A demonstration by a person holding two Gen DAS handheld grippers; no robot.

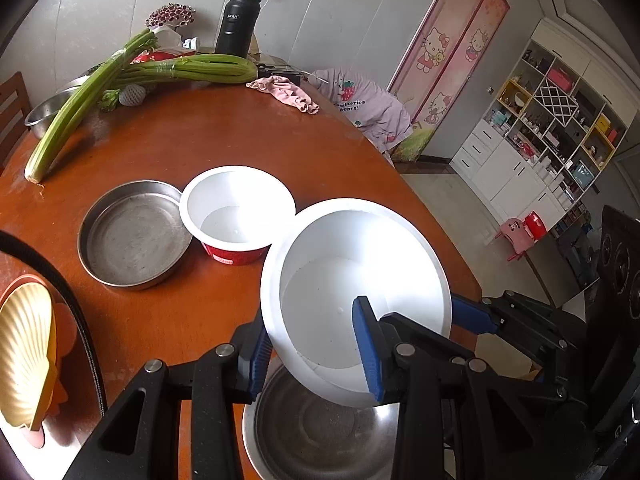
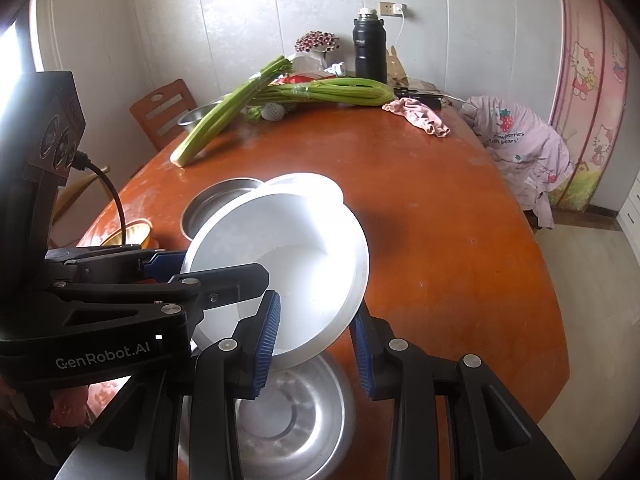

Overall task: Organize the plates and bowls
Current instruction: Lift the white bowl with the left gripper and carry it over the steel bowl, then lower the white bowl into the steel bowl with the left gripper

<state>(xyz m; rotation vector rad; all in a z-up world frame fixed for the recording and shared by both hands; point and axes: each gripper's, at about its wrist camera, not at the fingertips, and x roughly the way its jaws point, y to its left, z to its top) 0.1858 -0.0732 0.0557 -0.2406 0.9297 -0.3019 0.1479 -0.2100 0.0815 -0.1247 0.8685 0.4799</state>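
Left hand-held gripper [image 1: 316, 356], seen from its own wrist camera, is clamped on the near rim of a large white bowl [image 1: 360, 264], one blue pad inside the wall and one outside. That bowl is tilted and held clear above a steel bowl [image 1: 320, 440] on the tabletop [image 1: 240, 132]. Beyond it stand a smaller white bowl with a red base [image 1: 236, 212] and, touching its left side, a round steel pan [image 1: 136, 236]. Celery [image 1: 192, 68] and a black flask [image 1: 236, 20] lie at the far edge.

Right hand-held gripper [image 2: 316, 344], in the right wrist view, is closed on the opposite rim of the same large white bowl [image 2: 304, 240], its pads on either side of the wall. The left device enters from the left, gripping the bowl's far side. The steel bowl [image 2: 288, 412] sits directly below, blurred, so contact with the white bowl is apparently nil but not certain. The steel pan [image 2: 224, 196] is partly hidden behind.
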